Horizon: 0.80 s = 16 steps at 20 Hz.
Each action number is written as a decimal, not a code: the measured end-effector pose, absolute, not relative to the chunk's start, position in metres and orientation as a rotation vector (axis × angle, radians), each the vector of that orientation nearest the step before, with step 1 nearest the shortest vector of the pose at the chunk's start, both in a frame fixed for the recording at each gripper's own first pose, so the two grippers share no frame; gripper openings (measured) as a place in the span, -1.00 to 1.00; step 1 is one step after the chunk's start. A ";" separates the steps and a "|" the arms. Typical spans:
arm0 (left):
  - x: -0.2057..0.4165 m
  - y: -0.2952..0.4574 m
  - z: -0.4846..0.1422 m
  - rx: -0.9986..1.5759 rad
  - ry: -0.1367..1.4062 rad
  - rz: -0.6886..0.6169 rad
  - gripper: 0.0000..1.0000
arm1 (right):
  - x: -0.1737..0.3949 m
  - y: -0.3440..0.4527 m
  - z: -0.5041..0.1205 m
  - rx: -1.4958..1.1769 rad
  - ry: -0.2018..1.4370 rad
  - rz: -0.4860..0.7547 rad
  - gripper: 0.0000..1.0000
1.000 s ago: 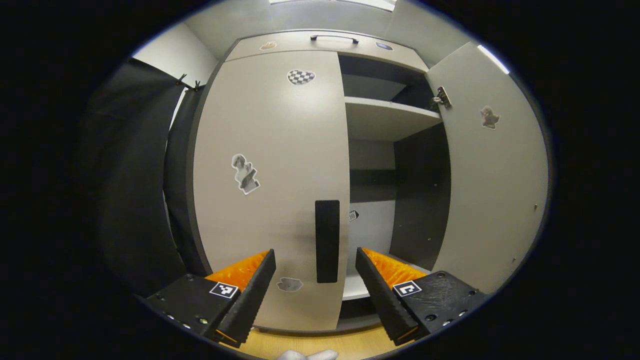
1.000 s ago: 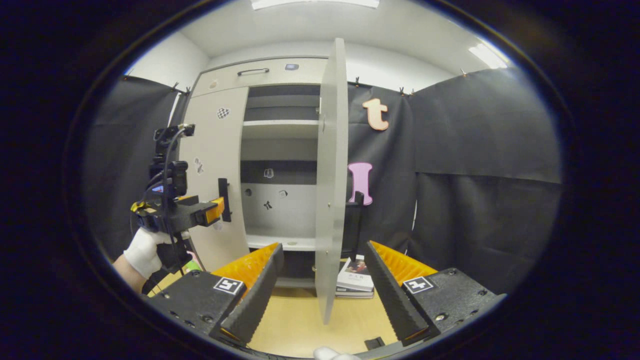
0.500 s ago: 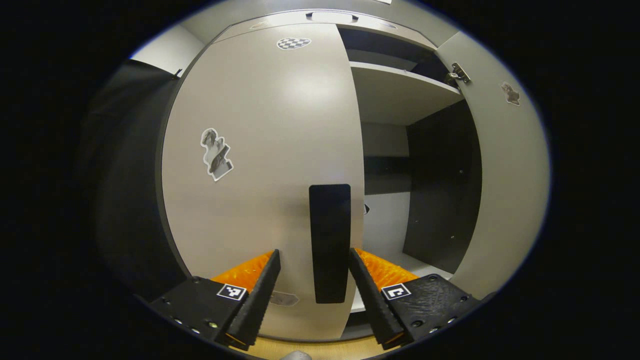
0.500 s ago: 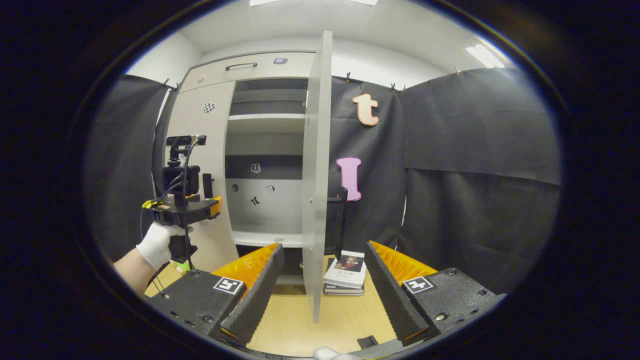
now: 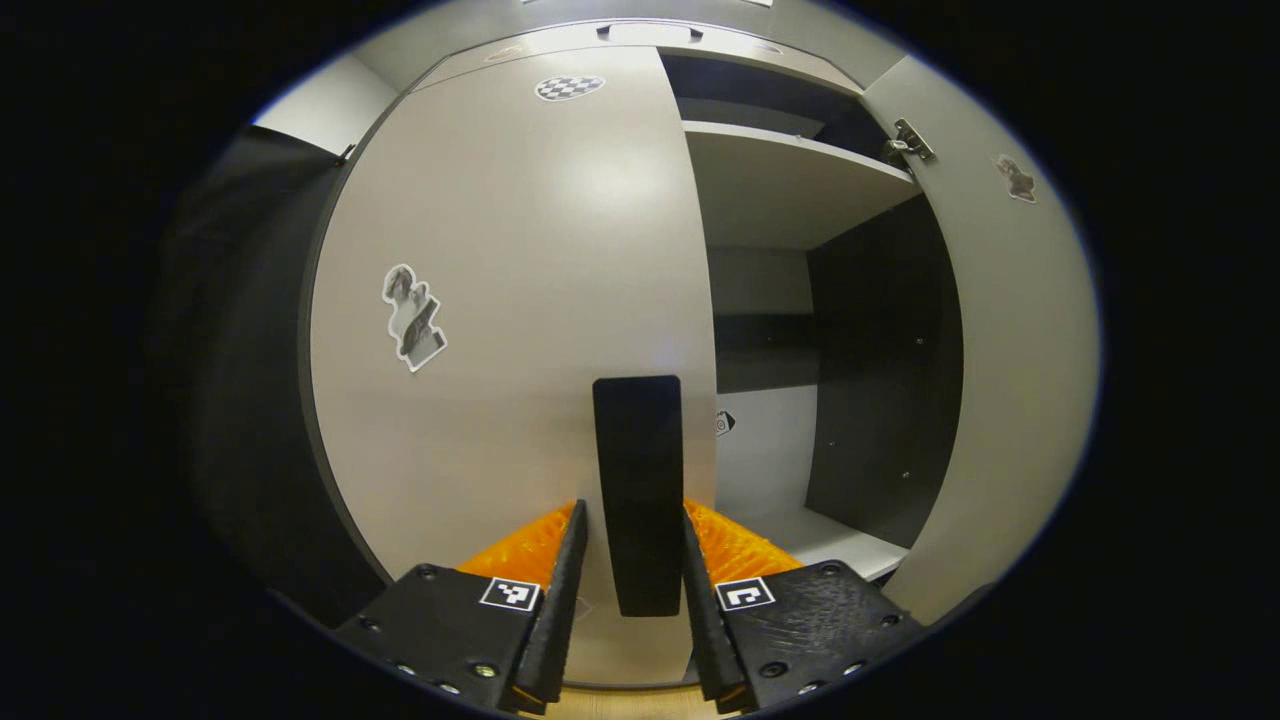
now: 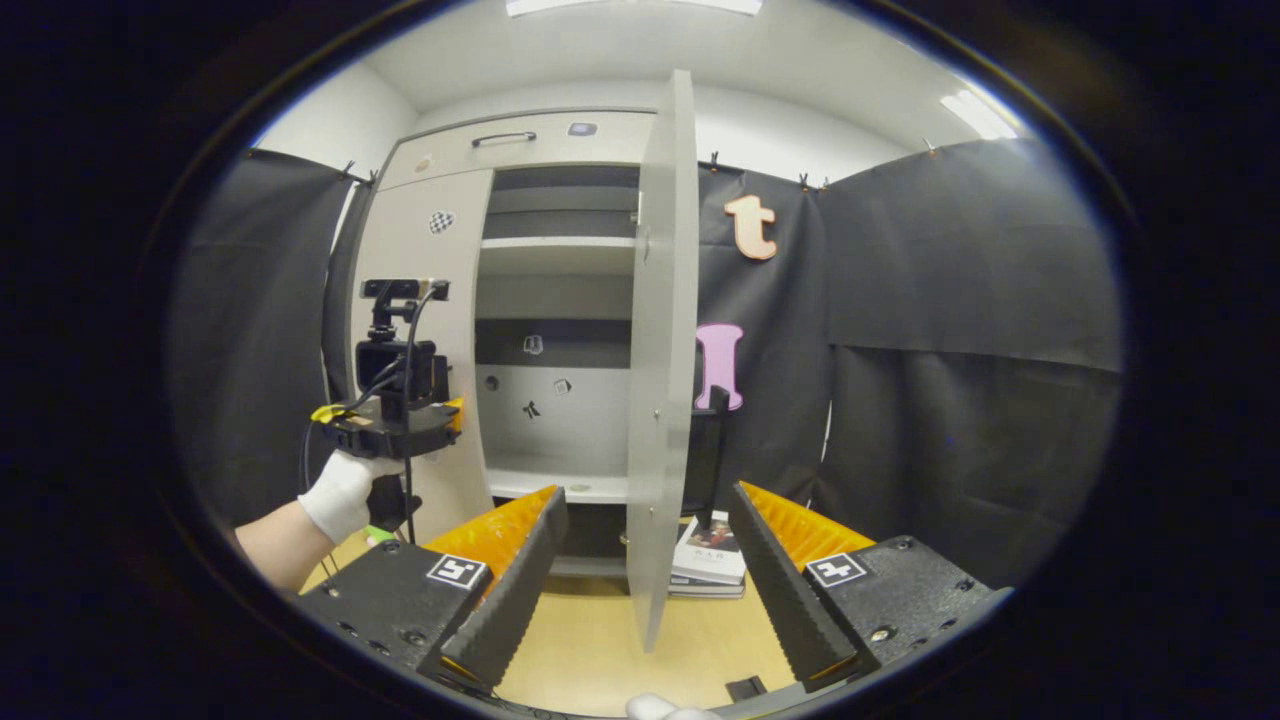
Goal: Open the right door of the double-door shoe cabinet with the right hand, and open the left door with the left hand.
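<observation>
We have the closed pale-grey left cabinet door [image 5: 520, 300] left to open: its flat black vertical handle [image 5: 640, 490] sits between the left gripper's [image 5: 632, 600] narrowed jaws, contact uncertain. Next, pinch and swing outward. Beside that handle, the grey right door [image 6: 660, 350] stands open; the right gripper [image 6: 640, 560] is spread, holding nothing.

Each hand-held gripper, the left hand-held gripper [image 5: 630, 610] and the right hand-held gripper [image 6: 640, 590], has black blocky finger bases with small screws, a square black-and-white marker tag, and ridged inner faces, while a white glove [image 6: 345, 492] covers the person's hand below a black camera mount with cables.
</observation>
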<state>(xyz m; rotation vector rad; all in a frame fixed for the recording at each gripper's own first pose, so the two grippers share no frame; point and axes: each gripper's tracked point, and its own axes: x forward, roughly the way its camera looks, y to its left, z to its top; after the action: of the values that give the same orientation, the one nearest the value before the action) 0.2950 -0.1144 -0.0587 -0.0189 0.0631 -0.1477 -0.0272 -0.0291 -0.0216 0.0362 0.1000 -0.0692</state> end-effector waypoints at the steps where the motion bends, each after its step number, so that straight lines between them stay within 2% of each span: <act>1: 0.293 -0.117 -0.058 -0.026 0.061 -0.154 -0.31 | -0.029 -0.027 -0.021 0.035 0.097 -0.064 1.00; 3: 0.293 -0.116 -0.059 -0.032 0.067 -0.157 -0.42 | -0.031 -0.024 -0.021 0.031 0.096 -0.053 1.00; 4: 0.296 -0.115 -0.060 -0.036 0.075 -0.153 -0.54 | -0.033 -0.023 -0.022 0.029 0.098 -0.049 1.00; 6: 0.296 -0.116 -0.059 -0.044 0.077 -0.139 -0.54 | -0.037 -0.021 -0.019 0.023 0.092 -0.041 1.00; 7: 0.292 -0.114 -0.061 -0.039 0.079 -0.141 -0.80 | -0.038 -0.019 -0.018 0.019 0.087 -0.034 1.00; 8: 0.293 -0.114 -0.059 -0.044 0.078 -0.147 -0.86 | -0.040 -0.018 -0.017 0.016 0.085 -0.030 1.00; 10: 0.291 -0.114 -0.060 -0.043 0.085 -0.154 -0.92 | -0.044 -0.017 -0.015 0.015 0.077 -0.021 1.00; 14: 0.284 -0.113 -0.059 -0.033 0.080 -0.168 -0.92 | -0.052 -0.013 -0.012 0.016 0.067 0.003 1.00; 15: 0.280 -0.112 -0.058 -0.044 0.082 -0.176 -0.92 | -0.054 -0.012 -0.012 0.019 0.065 0.008 0.94; 16: 0.276 -0.112 -0.057 -0.051 0.085 -0.182 -0.92 | -0.057 -0.011 -0.012 0.020 0.062 0.014 1.00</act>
<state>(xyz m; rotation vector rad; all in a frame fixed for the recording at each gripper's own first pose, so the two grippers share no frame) 0.2760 -0.1124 -0.0573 -0.0512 0.0849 -0.1821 -0.0568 -0.0110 -0.0119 0.0204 0.0624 0.0140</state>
